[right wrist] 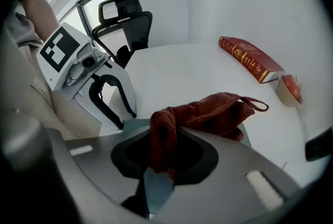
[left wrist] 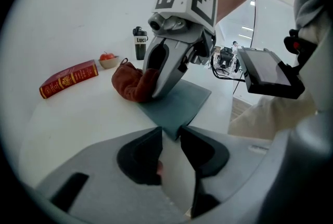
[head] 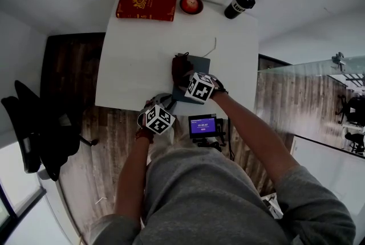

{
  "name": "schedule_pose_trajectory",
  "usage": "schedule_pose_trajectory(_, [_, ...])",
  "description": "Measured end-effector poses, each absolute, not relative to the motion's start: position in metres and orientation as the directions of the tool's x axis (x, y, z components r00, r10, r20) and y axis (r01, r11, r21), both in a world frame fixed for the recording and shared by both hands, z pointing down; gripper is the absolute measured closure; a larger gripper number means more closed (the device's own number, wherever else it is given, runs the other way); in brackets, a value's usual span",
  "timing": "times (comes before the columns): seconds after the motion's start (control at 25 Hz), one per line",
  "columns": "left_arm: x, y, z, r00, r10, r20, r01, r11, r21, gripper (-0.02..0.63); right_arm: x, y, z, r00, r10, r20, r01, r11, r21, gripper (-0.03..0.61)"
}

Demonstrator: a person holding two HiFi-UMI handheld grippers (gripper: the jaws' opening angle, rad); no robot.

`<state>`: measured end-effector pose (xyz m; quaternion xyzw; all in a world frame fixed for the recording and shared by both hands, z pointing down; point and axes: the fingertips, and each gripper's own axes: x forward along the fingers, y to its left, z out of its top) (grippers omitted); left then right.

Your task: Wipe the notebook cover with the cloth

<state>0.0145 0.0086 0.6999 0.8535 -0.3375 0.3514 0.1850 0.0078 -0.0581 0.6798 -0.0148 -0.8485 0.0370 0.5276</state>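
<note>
A grey-blue notebook (head: 199,64) (left wrist: 179,103) lies near the front edge of the white table (head: 137,56). My right gripper (head: 185,76) (right wrist: 164,137) is shut on a dark red cloth (right wrist: 208,111) (left wrist: 132,82), which bunches against the notebook's far left edge and spills onto the table. In the left gripper view the right gripper (left wrist: 156,90) leans down onto that edge. My left gripper (head: 164,101) (left wrist: 170,137) stands at the notebook's near corner. Its jaws are apart, and the corner reaches just between their tips. The right gripper view shows the left gripper (right wrist: 127,117) at that corner too.
At the table's far edge lie a red book (head: 147,3), a small bowl holding a red fruit (head: 191,4) and a black cup (head: 239,4). A small lit screen (head: 203,125) hangs at the person's waist. A black office chair (head: 34,130) stands left of the table.
</note>
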Motion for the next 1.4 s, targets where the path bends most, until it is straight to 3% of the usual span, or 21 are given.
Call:
schedule_pose_trajectory(0.92, [0.015,0.008,0.7,0.549,-0.414,0.726,-0.699,-0.704,0.127,0.495,0.012,0.011,0.682,-0.367,0.212,0.906,0.079,0.977,-0.196,0.492])
schedule_pose_trajectory(1.4, [0.014,0.007,0.7,0.553,-0.407,0.727,-0.702,-0.698,0.143,0.504,0.01,0.01,0.673,-0.405,0.265,0.875,0.108,0.964,-0.242,0.491])
